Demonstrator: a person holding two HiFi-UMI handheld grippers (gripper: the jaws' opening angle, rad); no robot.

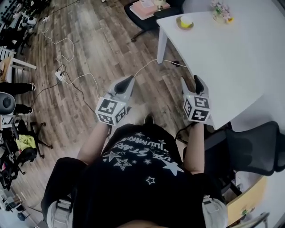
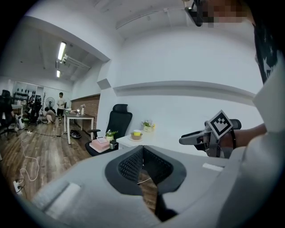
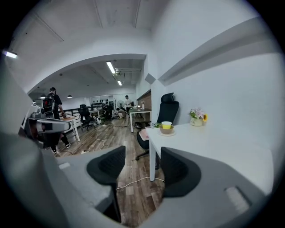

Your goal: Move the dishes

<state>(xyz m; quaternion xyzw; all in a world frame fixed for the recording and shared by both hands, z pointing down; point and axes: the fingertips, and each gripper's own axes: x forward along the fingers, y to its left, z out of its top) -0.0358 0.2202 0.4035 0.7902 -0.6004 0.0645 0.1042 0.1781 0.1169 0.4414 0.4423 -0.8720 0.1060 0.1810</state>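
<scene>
The dishes are a brown bowl with a yellow cup (image 1: 184, 22) on a small plate, standing at the far corner of the white table (image 1: 231, 58). The right gripper view shows the same stack (image 3: 167, 129), and the left gripper view shows it too (image 2: 136, 134). My left gripper (image 1: 128, 82) hangs over the wooden floor, left of the table, with its pads (image 2: 133, 162) closed together and nothing between them. My right gripper (image 1: 192, 84) is at the table's near edge, well short of the dishes. Its jaws (image 3: 141, 165) stand wide apart and empty.
A small flower pot (image 1: 221, 12) stands on the table beyond the dishes. A black chair holding a pink box (image 1: 149, 6) is at the table's far corner, and another black chair (image 1: 254, 147) is at my right. Cables and a power strip (image 1: 60, 75) lie on the floor. People stand far off.
</scene>
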